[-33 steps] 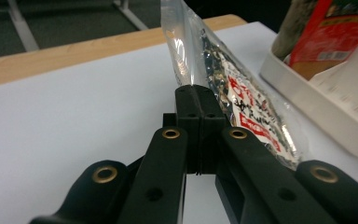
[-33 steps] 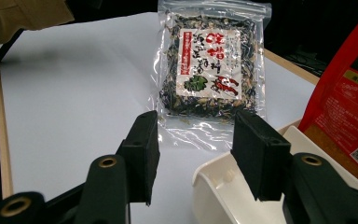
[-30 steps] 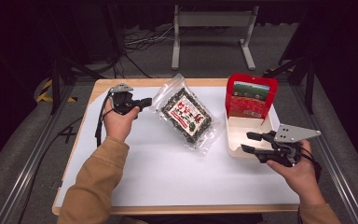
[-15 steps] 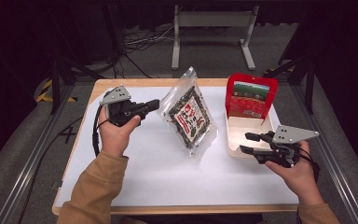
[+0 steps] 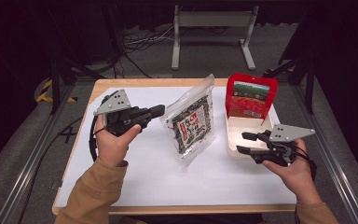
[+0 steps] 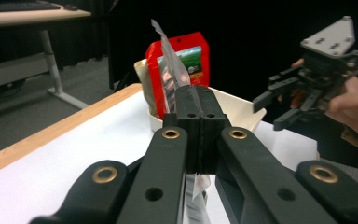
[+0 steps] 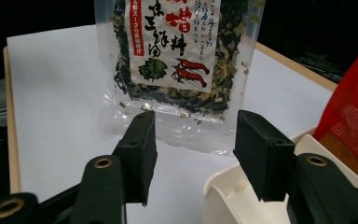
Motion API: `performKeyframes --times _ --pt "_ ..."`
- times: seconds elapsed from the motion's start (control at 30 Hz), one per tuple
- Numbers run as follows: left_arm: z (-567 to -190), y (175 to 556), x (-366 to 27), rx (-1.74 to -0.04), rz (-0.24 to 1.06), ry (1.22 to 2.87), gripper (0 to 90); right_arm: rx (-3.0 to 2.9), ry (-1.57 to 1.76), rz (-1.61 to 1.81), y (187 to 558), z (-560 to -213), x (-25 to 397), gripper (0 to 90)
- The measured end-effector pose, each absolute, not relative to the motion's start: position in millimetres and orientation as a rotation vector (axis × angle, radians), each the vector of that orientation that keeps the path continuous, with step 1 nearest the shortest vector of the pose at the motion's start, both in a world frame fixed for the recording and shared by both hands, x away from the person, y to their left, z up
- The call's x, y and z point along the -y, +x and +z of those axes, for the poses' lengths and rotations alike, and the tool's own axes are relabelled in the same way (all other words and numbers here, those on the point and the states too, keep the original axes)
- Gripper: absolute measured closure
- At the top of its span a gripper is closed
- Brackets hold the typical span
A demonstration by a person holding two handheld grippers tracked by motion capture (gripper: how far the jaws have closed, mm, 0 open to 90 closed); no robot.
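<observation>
A person is holding a pair of tongs in each hand over a white-covered table [image 5: 121, 186]. The left tongs [image 5: 160, 110] are clenched on the edge of a clear seaweed packet [image 5: 193, 126], lifting it upright at the table's middle, its lower corner apparently touching the surface. The right tongs [image 5: 243, 143] are waiting with jaws spread above a cream tray [image 5: 230, 140] holding a red packet [image 5: 251, 95]. Judging by this, the seaweed packet is heading for the tray; keeping the pinch firm should stop it from slipping. The left jaws are hiding the pinch point, and the printed text is hard to read.
</observation>
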State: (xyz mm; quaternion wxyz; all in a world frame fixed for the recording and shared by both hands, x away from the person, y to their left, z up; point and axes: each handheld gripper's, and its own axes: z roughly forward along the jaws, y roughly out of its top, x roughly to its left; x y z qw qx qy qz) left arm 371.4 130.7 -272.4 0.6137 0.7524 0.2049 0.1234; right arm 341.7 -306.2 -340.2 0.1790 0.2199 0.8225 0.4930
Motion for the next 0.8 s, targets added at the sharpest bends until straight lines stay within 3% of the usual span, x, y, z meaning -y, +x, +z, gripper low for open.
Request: performKeyframes --times 0.8 --pt "-270 353 -132 -0.408 0.272 1.731 90.0 -2.340 0.537 1.394 390 -308 263 40.3"
